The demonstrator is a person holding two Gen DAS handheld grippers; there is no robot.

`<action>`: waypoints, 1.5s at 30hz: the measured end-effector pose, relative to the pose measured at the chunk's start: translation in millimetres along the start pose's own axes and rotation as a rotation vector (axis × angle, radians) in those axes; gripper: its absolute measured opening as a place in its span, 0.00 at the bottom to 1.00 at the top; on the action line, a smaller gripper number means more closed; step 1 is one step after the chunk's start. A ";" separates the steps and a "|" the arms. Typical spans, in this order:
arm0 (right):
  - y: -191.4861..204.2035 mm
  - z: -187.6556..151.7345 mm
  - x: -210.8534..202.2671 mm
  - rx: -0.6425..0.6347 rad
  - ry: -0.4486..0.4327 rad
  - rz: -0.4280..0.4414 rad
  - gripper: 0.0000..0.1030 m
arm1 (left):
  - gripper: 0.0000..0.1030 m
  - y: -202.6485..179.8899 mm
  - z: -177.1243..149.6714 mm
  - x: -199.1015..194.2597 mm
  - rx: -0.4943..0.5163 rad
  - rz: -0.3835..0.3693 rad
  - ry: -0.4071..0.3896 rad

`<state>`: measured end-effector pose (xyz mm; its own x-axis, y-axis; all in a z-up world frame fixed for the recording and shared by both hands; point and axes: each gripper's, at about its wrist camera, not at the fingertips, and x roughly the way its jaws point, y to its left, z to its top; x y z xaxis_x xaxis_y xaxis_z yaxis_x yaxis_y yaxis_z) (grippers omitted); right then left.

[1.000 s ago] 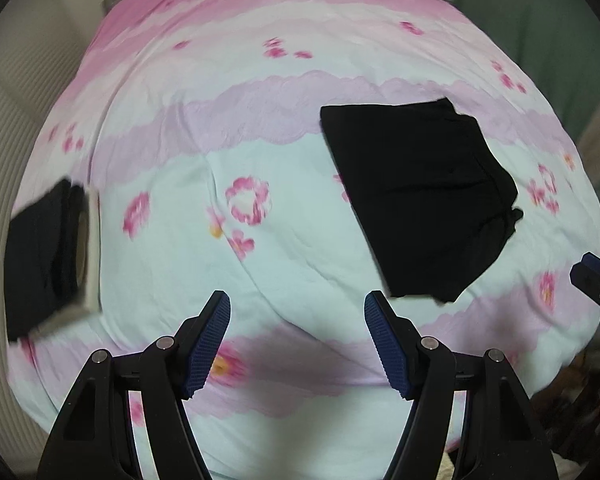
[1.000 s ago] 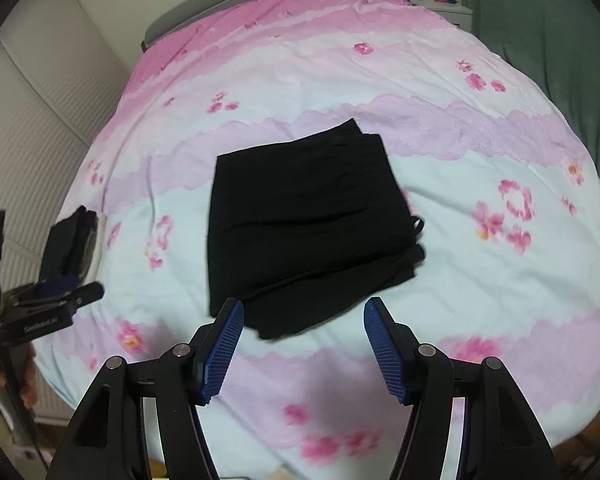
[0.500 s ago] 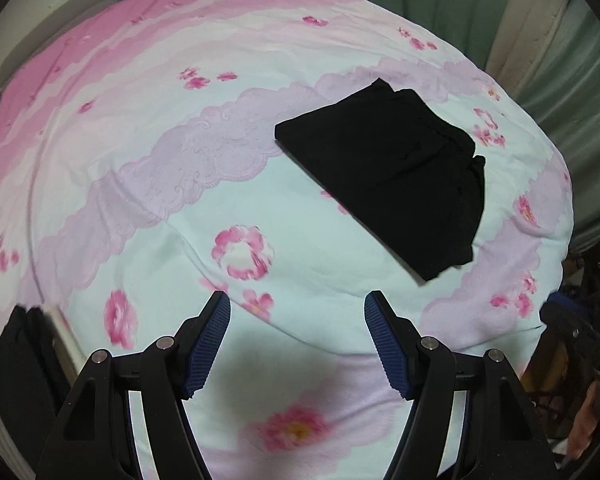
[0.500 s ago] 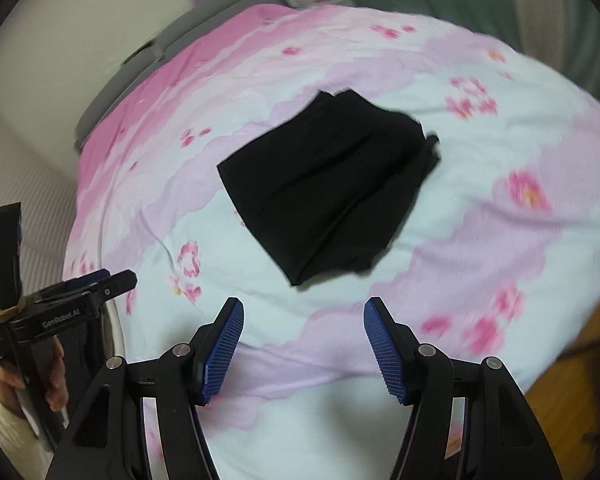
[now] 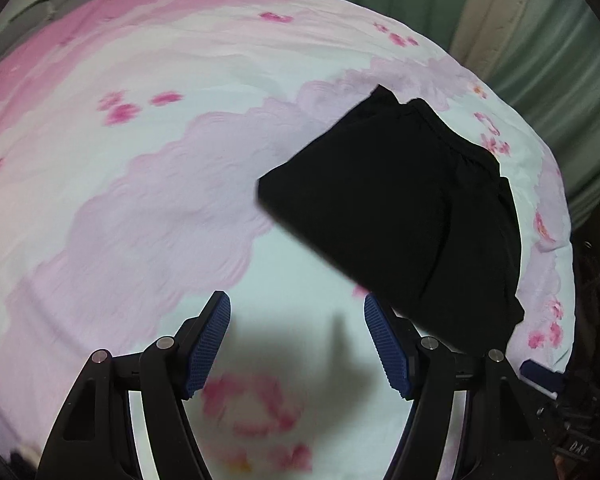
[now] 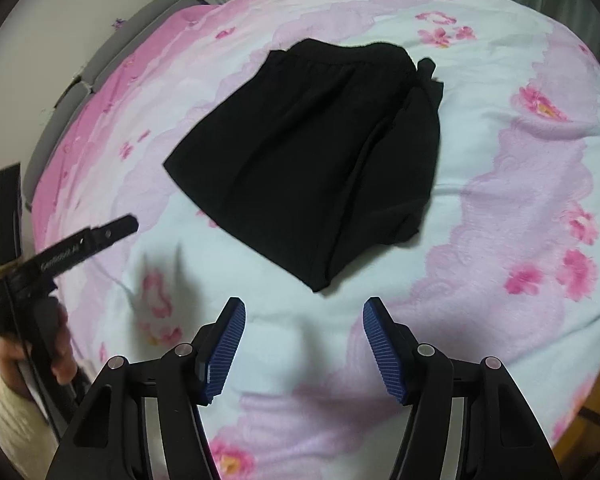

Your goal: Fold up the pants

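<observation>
Black pants [image 5: 400, 208] lie folded into a flat packet on the pink flowered bed cover [image 5: 148, 184]. My left gripper [image 5: 296, 312] hangs open just above the cover, and its right finger sits by the packet's near edge with nothing between the pads. In the right wrist view the pants [image 6: 312, 152] lie straight ahead, their near corner just beyond my right gripper [image 6: 304, 316], which is open and empty. The left gripper [image 6: 120, 227] shows at the left of that view, held by a hand [image 6: 32, 356] in a cream sleeve.
The bed cover [image 6: 500, 184] fills both views. A grey headboard [image 6: 100, 60] stands at the far end and green curtains [image 5: 560, 72] hang beyond the bed's right side. The bed's edge drops to a wooden floor [image 6: 592, 432] at the lower right.
Both grippers have come down closer to the bed and rolled, so the pants look larger and nearer. A dark bundle at the bed's left edge has left the left wrist view.
</observation>
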<state>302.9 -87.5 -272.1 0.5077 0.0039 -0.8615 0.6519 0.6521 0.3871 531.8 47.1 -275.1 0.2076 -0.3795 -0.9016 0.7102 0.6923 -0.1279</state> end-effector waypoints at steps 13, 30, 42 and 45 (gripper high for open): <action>-2.5 6.7 42.0 0.040 0.044 -0.013 0.48 | 0.57 29.9 43.6 72.6 -0.225 -0.222 0.043; -8.6 3.4 42.9 -0.017 0.070 -0.120 0.05 | 0.17 39.2 49.0 59.2 -0.225 -0.184 0.031; -37.2 -32.3 17.1 0.181 0.048 0.037 0.67 | 0.58 12.9 17.4 12.4 0.131 0.060 -0.002; -36.3 -32.7 22.6 0.224 0.009 0.104 0.67 | 0.58 15.3 1.9 20.9 0.101 -0.002 0.046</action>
<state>272.3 -86.3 -316.4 0.5740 0.0701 -0.8158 0.7053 0.4638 0.5361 548.2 48.6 -295.2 0.1764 -0.3507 -0.9197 0.7751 0.6254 -0.0898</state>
